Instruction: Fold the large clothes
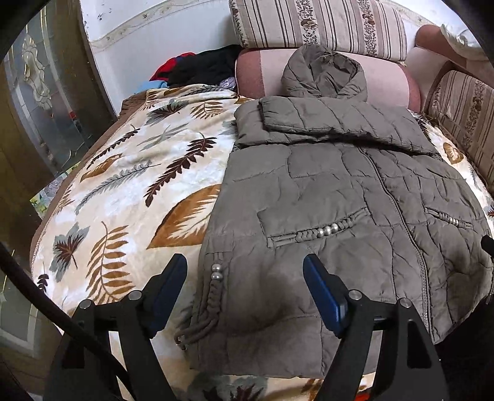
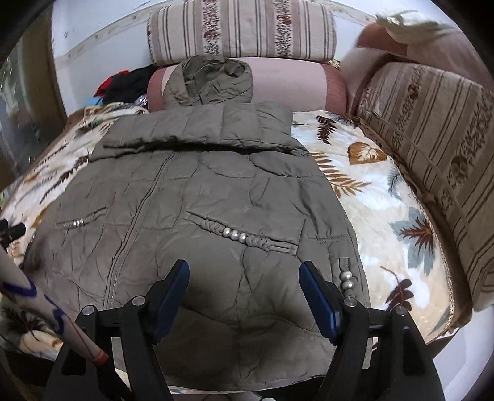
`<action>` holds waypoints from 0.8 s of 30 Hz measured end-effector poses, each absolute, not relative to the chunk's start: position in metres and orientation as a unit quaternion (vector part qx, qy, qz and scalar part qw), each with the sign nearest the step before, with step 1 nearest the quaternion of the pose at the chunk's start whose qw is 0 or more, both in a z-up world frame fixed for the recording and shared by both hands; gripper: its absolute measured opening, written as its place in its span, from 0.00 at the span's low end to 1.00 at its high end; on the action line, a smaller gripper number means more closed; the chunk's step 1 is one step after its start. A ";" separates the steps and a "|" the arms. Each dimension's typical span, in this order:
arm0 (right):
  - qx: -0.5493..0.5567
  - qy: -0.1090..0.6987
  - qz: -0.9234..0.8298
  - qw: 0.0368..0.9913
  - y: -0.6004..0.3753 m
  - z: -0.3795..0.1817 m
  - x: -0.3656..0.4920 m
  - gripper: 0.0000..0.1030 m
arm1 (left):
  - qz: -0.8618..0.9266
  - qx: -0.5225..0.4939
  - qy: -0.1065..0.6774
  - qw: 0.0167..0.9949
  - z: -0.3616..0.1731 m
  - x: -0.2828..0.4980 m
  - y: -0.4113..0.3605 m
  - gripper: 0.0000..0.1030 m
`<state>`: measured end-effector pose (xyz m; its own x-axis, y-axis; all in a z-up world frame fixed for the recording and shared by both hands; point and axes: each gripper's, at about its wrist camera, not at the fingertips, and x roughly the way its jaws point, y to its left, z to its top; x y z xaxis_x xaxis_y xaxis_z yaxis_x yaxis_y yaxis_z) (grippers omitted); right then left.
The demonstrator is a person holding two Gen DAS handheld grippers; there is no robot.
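Observation:
An olive quilted hooded jacket [image 1: 324, 191] lies front up on a leaf-patterned blanket [image 1: 129, 172], zipped, both sleeves folded across the chest below the hood. My left gripper [image 1: 245, 271] hovers open above the jacket's near left hem, beside the pearl-trimmed braid; nothing is between its blue pads. In the right wrist view the same jacket [image 2: 197, 197] fills the middle, its hood [image 2: 213, 80] resting on a pink bolster. My right gripper [image 2: 244, 274] stands open over the near right hem with nothing between its pads.
Striped cushions [image 2: 432, 148] line the right side and back [image 1: 318, 24] of the sofa. A pile of red and black clothes [image 1: 197, 68] lies at the back left. A wooden door frame [image 1: 37, 123] stands left. A patterned sleeve [image 2: 34, 308] crosses the right wrist view's lower left.

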<state>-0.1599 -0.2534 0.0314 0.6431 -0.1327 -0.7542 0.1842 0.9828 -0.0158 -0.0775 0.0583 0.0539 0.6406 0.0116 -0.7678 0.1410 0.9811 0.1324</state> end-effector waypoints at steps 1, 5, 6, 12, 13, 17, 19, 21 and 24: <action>0.026 0.415 -0.089 0.905 -0.252 0.031 -0.159 0.76 | -0.037 0.091 0.422 0.901 0.054 -0.078 0.058 0.74; 0.019 0.422 -0.095 0.901 -0.250 0.027 -0.157 0.76 | -0.036 0.090 0.423 0.901 0.053 -0.078 0.058 0.74; 0.018 0.425 -0.098 0.900 -0.250 0.026 -0.156 0.76 | -0.037 0.090 0.424 0.901 0.053 -0.078 0.058 0.74; 0.013 0.439 -0.100 0.893 -0.248 0.019 -0.152 0.76 | -0.038 0.091 0.429 0.898 0.049 -0.077 0.057 0.74; 0.011 0.441 -0.099 0.892 -0.247 0.018 -0.152 0.76 | -0.039 0.090 0.431 0.897 0.049 -0.077 0.057 0.74; 0.006 0.447 -0.100 0.889 -0.244 0.013 -0.148 0.76 | -0.040 0.092 0.436 0.894 0.045 -0.076 0.054 0.74; 0.002 0.452 -0.100 0.886 -0.243 0.010 -0.147 0.76 | -0.042 0.093 0.440 0.892 0.044 -0.075 0.053 0.75; 0.001 0.455 -0.100 0.885 -0.241 0.007 -0.146 0.76 | -0.042 0.094 0.442 0.891 0.041 -0.074 0.053 0.74; 0.001 0.463 -0.097 0.881 -0.239 0.002 -0.144 0.76 | -0.044 0.092 0.449 0.887 0.039 -0.070 0.053 0.74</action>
<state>-0.1444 -0.2392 0.0023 0.5533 -0.1700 -0.8155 0.1721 0.9812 -0.0878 -0.0695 0.0531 0.0393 0.5922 0.0046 -0.8058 0.1614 0.9790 0.1242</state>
